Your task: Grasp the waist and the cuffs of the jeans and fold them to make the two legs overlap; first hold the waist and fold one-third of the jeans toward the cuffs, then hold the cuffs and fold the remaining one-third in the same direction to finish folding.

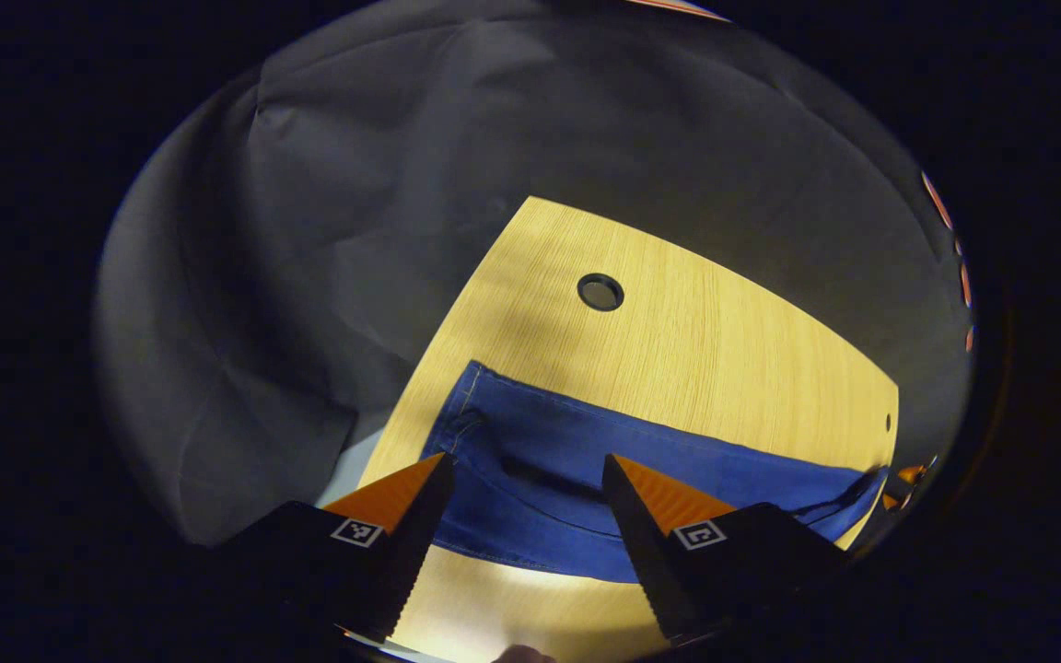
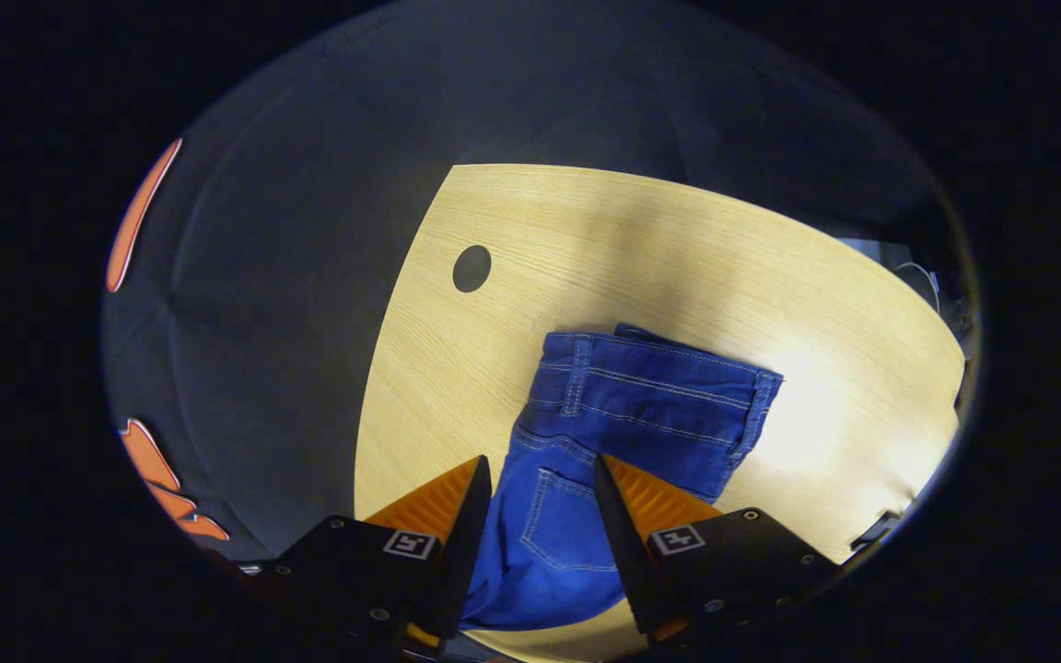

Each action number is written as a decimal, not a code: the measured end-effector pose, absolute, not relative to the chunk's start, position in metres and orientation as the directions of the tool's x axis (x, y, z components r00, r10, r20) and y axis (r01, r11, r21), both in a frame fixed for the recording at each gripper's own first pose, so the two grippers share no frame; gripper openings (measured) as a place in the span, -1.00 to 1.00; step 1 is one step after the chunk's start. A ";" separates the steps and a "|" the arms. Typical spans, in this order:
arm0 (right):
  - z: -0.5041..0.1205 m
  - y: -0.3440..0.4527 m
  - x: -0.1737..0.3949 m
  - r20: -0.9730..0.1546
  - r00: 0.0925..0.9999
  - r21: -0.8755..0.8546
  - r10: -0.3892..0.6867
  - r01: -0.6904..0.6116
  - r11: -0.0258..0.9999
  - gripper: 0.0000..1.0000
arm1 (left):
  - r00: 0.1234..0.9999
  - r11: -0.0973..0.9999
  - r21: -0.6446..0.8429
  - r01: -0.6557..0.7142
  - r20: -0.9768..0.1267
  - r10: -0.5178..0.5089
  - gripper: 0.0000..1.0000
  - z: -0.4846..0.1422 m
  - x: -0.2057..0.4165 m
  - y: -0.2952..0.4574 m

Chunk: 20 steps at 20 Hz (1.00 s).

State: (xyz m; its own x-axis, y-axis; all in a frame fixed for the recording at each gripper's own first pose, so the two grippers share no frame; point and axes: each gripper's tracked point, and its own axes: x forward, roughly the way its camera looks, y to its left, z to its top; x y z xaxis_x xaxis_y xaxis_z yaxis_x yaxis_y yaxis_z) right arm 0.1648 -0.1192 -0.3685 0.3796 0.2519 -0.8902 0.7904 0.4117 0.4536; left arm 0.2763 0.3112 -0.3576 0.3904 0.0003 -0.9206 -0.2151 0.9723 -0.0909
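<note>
Flat blue denim jeans [image 2: 586,442], woodgrain table [image 2: 678,249]

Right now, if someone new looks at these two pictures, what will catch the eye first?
The blue jeans on the light wooden table stand out first; in the right gripper view their waist lies toward the far side, just beyond the open right hand-held gripper. In the left gripper view the open left hand-held gripper hangs over a denim leg, with a round cable hole beyond.
</note>
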 end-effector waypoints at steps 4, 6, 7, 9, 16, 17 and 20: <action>-0.371 -0.134 0.136 -0.914 0.351 0.405 0.204 0.748 0.525 0.82 | 0.467 0.989 -0.048 -0.140 -0.884 0.023 0.97 -0.341 0.278 0.302; -0.377 -0.141 0.117 -0.929 0.323 0.366 0.179 0.747 0.554 0.94 | 0.479 0.989 -0.067 -0.133 -0.878 0.005 0.96 -0.339 0.276 0.300; -0.381 -0.146 0.108 -0.937 0.305 0.346 0.169 0.754 0.558 0.94 | 0.480 0.990 -0.071 -0.125 -0.877 -0.002 0.96 -0.341 0.274 0.302; -0.391 -0.152 0.093 -0.941 0.289 0.337 0.176 0.764 0.550 0.97 | 0.479 0.989 -0.098 -0.112 -0.877 -0.032 0.97 -0.345 0.274 0.298; -0.424 -0.166 0.086 -0.937 0.283 0.348 0.203 0.790 0.505 0.96 | 0.392 0.984 -0.156 -0.085 -0.913 -0.110 0.98 -0.358 0.250 0.285; -0.426 -0.167 0.090 -0.934 0.289 0.355 0.208 0.789 0.501 0.97 | 0.362 0.982 -0.168 -0.089 -0.924 -0.125 0.98 -0.360 0.240 0.280; -0.436 -0.163 0.097 -0.933 0.285 0.358 0.219 0.785 0.505 0.97 | 0.297 0.996 -0.074 -0.044 -0.953 -0.058 0.99 -0.363 0.212 0.279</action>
State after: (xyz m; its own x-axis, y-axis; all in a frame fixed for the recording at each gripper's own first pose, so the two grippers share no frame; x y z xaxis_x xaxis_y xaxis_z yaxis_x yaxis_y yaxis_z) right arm 0.0968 -0.1630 -0.4362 0.2846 0.2190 -0.9333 0.7853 0.5051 0.3580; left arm 0.2120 0.2788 -0.3631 0.2972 -0.0581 -0.9531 -0.0438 0.9963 -0.0743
